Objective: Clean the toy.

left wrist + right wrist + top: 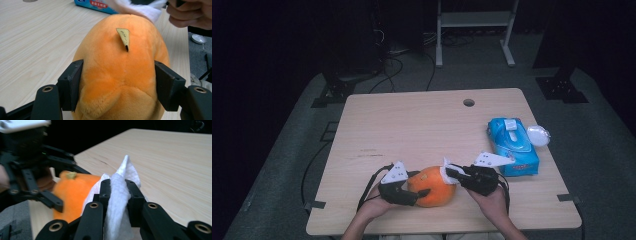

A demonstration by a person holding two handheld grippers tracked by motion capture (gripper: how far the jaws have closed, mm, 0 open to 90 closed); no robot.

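We have the orange plush toy [432, 186] sitting on the tabletop [412, 130] near its front edge, and everything else is best placed from it. Our left gripper [414, 194] comes in from the toy's left, its fingers [71, 85] straddling the soft body with a pad pressed against each flank; this clasp seems meant to keep the toy steady while its far side is worked on. Our right gripper [453, 173] meets the toy from the right, its fingers [106, 191] clenched on a white wipe [120, 195] whose folded edge lies against the toy's top right; held this way, the cloth can be rubbed over the plush without slipping loose. A small yellowish tag [124, 37] stands out from the toy's back. The blue wipes pack [513, 146] lies to the right of the toy, within easy reach of the wiping hand, presumably where the wipe came from.
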